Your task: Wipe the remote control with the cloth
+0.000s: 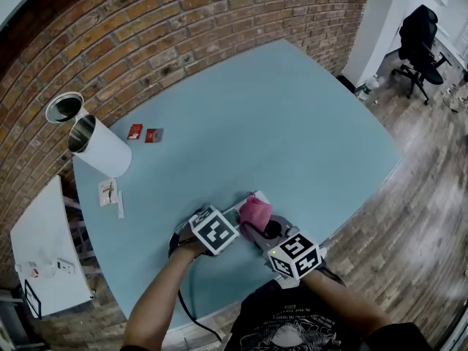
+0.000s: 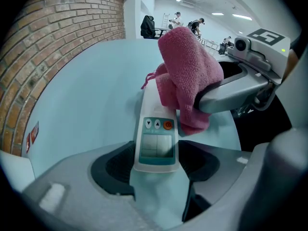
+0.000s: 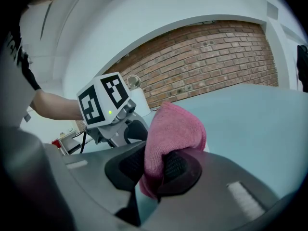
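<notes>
Left gripper (image 2: 155, 173): remote control (image 2: 155, 138) clamped at its lower-frame end — judged rigid, slippery.
Right gripper (image 3: 155, 170): pink cloth (image 3: 174, 131) grasped — soft, light.

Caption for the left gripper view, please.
Left gripper clamps the near end of the white remote control; right gripper holds a pink cloth against its far part.

Left gripper (image 1: 232, 216) was held low, jaws closed on the near end of the remote control (image 2: 156, 138). Right gripper (image 1: 261, 230) angled in from the right, jaws clamped on the cloth (image 3: 173, 129). Left forearm (image 1: 157, 306) and right forearm (image 1: 349, 307) reached forward, bare. Grippers sat close together, marker cubes up.
</notes>
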`<state>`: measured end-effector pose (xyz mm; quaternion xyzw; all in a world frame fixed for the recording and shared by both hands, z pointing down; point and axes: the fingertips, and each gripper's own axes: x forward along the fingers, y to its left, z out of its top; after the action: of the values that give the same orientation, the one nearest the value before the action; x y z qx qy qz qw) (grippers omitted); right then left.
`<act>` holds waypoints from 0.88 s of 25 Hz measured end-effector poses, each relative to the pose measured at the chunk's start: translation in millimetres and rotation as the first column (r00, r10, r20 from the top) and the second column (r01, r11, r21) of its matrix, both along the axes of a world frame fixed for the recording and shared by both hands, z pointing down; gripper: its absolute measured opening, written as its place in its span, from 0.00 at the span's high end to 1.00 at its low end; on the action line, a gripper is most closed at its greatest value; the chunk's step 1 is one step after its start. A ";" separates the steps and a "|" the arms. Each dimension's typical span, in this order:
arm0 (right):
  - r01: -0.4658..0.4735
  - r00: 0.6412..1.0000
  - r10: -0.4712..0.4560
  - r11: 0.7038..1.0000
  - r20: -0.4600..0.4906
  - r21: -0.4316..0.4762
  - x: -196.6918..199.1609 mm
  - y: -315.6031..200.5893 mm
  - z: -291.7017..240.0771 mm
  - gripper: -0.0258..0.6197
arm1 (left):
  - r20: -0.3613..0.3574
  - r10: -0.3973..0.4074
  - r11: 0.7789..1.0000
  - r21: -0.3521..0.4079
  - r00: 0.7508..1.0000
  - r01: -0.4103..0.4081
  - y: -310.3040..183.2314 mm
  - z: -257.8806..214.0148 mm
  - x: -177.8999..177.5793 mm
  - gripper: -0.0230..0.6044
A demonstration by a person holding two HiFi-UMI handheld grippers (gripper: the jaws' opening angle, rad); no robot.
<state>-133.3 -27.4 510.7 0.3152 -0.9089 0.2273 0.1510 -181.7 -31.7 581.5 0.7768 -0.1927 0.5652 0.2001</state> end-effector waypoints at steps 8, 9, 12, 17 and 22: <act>0.105 0.994 -0.105 0.994 -0.016 -0.011 -15.2 10.6 0.1 0.86 | -0.002 0.002 1.000 -0.001 1.000 -0.002 2.2 0.1 -0.4 0.50; 0.127 0.991 -0.128 0.992 -0.026 -0.015 -15.3 7.7 -2.7 0.86 | -0.005 0.002 1.000 0.002 1.000 -0.002 2.1 -0.3 -0.4 0.50; 0.168 0.986 -0.168 0.986 -0.024 -0.006 -15.8 -17.5 -23.9 0.86 | -0.014 0.004 1.000 0.007 1.000 -0.004 1.6 -1.3 -0.4 0.50; 0.304 0.950 -0.302 0.953 -0.075 0.015 -43.4 -59.3 -40.3 0.86 | -0.003 0.014 1.000 -0.011 1.000 -0.014 1.8 -0.2 0.5 0.49; 0.410 0.907 -0.410 0.912 -0.094 -0.028 -80.4 -75.1 -24.7 0.86 | 0.008 0.013 1.000 -0.021 1.000 -0.013 2.8 0.3 0.4 0.49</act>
<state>-213.7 -102.5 486.0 0.1275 -0.9454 0.1784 0.2410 -181.3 -29.0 581.8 0.7736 -0.1824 0.5715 0.2040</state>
